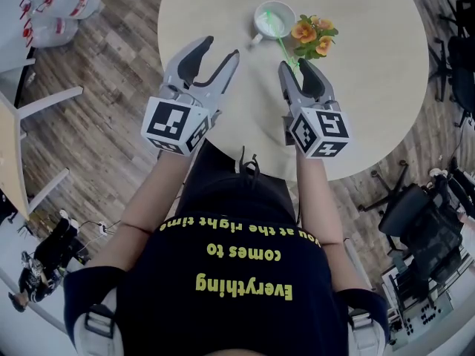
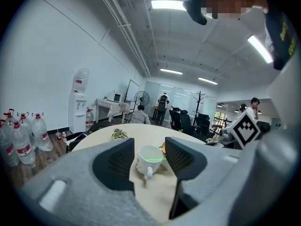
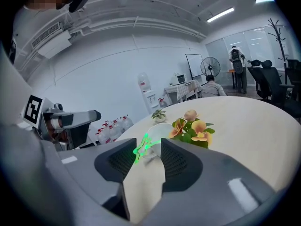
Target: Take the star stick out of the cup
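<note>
On the round tabletop (image 1: 371,87) both forearms reach forward, left hand-held gripper (image 1: 222,47) spread short of the cup (image 1: 261,22), right hand-held gripper (image 1: 295,63) parted around the star stick (image 1: 282,44).

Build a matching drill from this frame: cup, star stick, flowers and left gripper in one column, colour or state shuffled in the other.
Things
1. cup
2. star stick
3. flowers
4. left gripper

Colour or state
A. orange, beside the cup
B. jaws apart, holding nothing
C. white, with a handle
D. green, leaning out over the rim

Pairs: 1-C, 2-D, 3-A, 4-B
</note>
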`<state>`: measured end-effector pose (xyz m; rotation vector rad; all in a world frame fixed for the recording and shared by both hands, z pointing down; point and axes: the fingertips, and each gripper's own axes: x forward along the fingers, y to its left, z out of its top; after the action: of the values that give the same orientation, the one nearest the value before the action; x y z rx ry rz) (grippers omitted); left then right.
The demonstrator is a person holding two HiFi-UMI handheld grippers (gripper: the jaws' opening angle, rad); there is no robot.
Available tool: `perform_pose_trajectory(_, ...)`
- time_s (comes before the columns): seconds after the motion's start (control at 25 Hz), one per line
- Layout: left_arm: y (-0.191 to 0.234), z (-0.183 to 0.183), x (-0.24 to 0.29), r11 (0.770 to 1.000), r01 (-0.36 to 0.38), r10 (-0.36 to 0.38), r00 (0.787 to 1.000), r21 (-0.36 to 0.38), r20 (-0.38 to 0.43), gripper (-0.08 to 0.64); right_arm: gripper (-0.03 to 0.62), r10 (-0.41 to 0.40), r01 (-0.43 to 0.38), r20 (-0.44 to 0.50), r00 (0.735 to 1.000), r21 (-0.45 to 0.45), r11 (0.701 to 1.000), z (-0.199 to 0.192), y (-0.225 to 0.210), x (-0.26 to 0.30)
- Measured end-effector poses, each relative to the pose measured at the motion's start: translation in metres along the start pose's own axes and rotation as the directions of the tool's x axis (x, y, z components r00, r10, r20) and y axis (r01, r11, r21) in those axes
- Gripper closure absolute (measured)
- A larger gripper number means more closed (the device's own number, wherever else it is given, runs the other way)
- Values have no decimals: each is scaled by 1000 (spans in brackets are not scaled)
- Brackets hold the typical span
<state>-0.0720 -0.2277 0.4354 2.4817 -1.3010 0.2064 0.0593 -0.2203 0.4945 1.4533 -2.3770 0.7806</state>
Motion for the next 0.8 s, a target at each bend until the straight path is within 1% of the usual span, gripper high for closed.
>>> perform_pose_trajectory(0.08,0,0,-1,1000,0,0,1000,2,3,375,427,-6,6,1,1000,-11,1000,1,0,-1)
perform_pose_trajectory(0.28,0,0,-3,1000,-6,6,1000,10,5,423,461,-31,31,11,999,-31,999,2,-3,-2)
perform_pose_trajectory(0.48,1,0,-5,1000,-7,7,1000,15,10,525,506,-61,62,20,998,-55,997,5,-6,-3)
perform_pose_trajectory(0.6,1,5,-8,1000,-12,11,999,16,31,553,528,-67,68,25,997,-64,996,8,-6,-5)
perform_pose_trajectory(0.68,1,7,-9,1000,-16,15,999,20,38,557,549,-73,75,30,997,-72,995,9,-7,-6)
perform_pose_trajectory(0.8,1,8,-10,1000,-20,19,999,23,40,557,560,-75,78,37,997,-81,994,12,-7,-9)
